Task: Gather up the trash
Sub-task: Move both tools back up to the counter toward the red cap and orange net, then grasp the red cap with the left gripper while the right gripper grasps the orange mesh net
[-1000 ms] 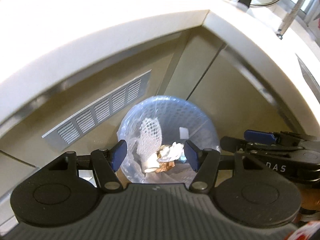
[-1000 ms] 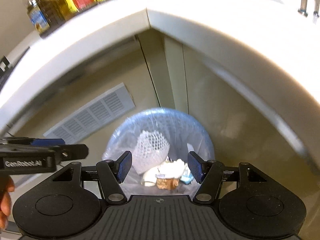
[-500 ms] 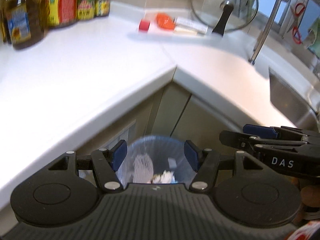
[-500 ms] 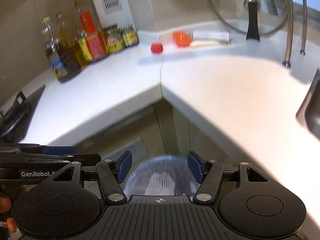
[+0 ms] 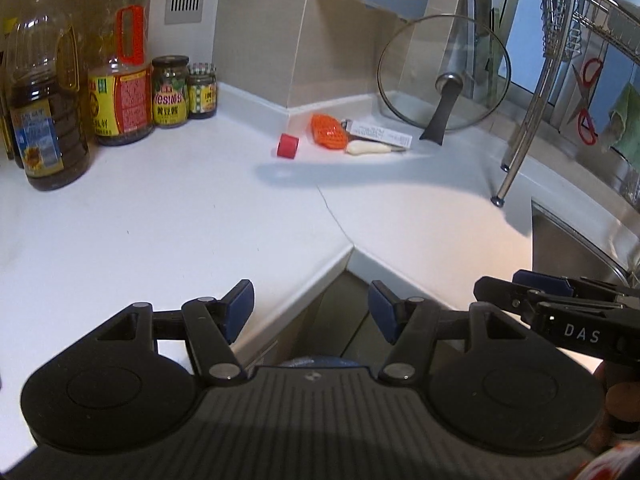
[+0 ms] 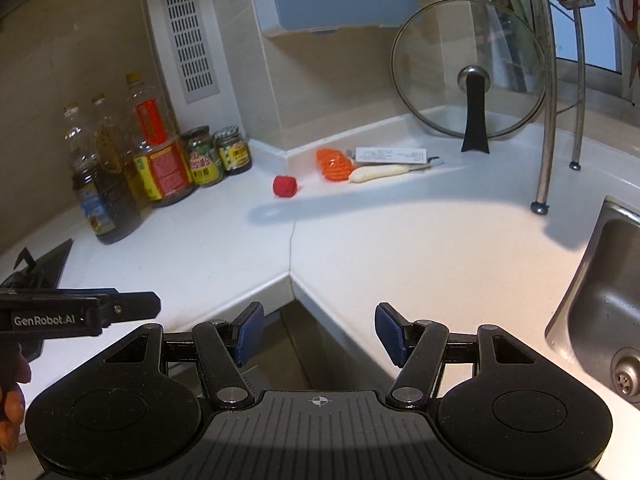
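Where smooth white counter (image 5: 208,216) bends, both claws gape.

I see the trash at the far corner of the white counter (image 6: 360,248), all of it lying on the surface. The red cap (image 6: 285,186) lies on its side, leftmost, a little nearer me than the rest. To its right sits an orange mesh piece (image 6: 334,164), ribbed and crumpled, close to the wall. Touching its right edge is a pale, tapered stick-like piece (image 6: 380,172), lying flat and pointing right. Just behind that, a white printed box (image 6: 390,155) lies flat along the wall. Of the bin (image 5: 316,361) I see only a blue sliver below the counter edge.
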The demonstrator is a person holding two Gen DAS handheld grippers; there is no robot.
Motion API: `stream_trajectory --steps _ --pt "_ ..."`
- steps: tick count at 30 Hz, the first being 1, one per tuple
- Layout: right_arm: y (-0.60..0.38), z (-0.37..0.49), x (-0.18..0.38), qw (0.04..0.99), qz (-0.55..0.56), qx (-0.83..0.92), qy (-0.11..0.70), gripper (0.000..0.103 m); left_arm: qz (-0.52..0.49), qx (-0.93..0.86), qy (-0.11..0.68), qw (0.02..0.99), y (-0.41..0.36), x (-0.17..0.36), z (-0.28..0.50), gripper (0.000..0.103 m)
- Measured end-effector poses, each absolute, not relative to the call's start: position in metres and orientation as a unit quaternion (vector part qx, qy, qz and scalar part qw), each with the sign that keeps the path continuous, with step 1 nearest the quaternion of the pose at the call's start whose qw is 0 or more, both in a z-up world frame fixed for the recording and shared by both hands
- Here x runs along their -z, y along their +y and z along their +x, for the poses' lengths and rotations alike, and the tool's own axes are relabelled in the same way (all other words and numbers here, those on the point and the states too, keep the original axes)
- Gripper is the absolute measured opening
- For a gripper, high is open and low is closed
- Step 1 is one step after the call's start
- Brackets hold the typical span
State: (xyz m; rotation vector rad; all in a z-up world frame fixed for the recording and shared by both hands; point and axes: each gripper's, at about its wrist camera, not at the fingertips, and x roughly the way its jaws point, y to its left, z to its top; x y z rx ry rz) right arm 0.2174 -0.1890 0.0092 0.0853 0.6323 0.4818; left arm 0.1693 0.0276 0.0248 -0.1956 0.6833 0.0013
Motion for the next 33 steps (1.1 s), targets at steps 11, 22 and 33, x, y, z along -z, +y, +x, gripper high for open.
stream_trajectory --steps 11,22,33 --pt "-0.195 0.222 -0.016 0.934 0.053 -0.197 0.294 0.062 -0.075 0.015 0.328 0.942 0.04 -0.028 0.199 0.06" --pt "-0.207 0.297 -0.012 0.931 0.047 -0.21 0.296 0.062 -0.066 -0.006 0.324 0.944 0.032 -0.022 0.273 0.06" --pt "-0.186 0.433 -0.001 0.914 0.045 -0.272 0.297 0.062 -0.039 -0.052 0.33 0.942 0.019 -0.005 0.387 0.059"
